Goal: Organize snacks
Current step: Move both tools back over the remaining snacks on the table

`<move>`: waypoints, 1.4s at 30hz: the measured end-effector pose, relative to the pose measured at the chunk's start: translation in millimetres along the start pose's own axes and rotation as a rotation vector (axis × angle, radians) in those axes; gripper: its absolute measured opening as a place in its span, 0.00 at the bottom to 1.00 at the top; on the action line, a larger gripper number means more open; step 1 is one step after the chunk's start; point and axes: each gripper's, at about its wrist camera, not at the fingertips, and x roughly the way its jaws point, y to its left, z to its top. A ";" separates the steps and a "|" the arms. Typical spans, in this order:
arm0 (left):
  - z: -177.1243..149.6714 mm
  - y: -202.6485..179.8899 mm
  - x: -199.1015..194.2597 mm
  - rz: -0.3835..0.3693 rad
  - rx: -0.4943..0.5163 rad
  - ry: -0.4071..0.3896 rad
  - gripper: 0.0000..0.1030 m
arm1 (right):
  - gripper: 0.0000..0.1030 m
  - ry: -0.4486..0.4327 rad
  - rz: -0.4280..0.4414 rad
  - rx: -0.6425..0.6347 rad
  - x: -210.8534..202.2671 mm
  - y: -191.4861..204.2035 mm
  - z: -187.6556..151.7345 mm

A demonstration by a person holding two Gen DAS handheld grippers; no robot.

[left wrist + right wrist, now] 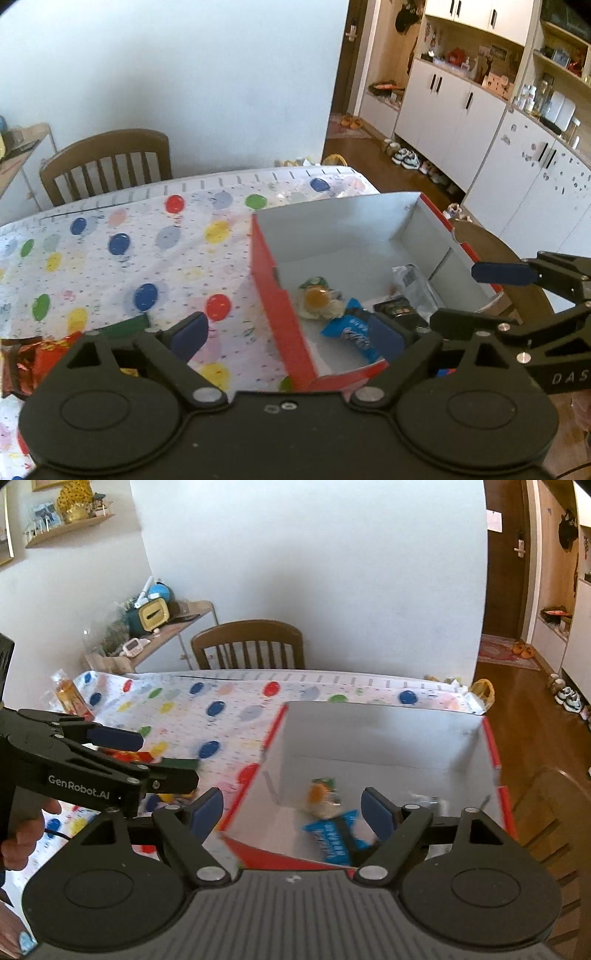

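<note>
A home: dining table (110, 258), wooden chair (107, 162), shoes (406, 158) by cabinets (454, 122)

Left gripper (291, 332): black plastic linkage, round pivot housings, silver screws, blue fingertip pads (190, 334). Right gripper (293, 814): same build, ribbed grey top, blue pads (207, 812). White lettering on side arms. Black cable by hand (22, 834).

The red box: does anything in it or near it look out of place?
Some snacks lie outside the red box, on the tablecloth to its left, while a blue packet and others are inside. Nothing looks spilled or damaged.
</note>
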 end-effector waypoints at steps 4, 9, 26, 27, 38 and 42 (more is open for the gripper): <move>-8.3 26.6 -17.4 0.009 0.003 -0.033 0.98 | 0.82 0.000 0.010 -0.001 6.1 29.0 -0.5; -17.0 60.4 -33.7 0.026 -0.007 -0.057 0.99 | 0.82 0.014 0.019 -0.006 20.0 66.4 0.8; -44.3 203.0 -50.9 0.129 -0.135 -0.063 0.99 | 0.82 0.116 0.061 -0.082 89.8 159.9 -16.0; -46.8 210.9 -50.2 0.138 -0.143 -0.057 0.99 | 0.82 0.125 0.065 -0.093 95.0 164.0 -18.3; -68.2 282.5 -23.9 0.249 -0.210 0.010 0.99 | 0.82 0.232 0.098 -0.216 146.2 196.1 -41.2; -74.8 300.3 -4.2 0.272 -0.216 0.051 0.99 | 0.81 0.261 0.105 -0.276 163.1 203.0 -48.1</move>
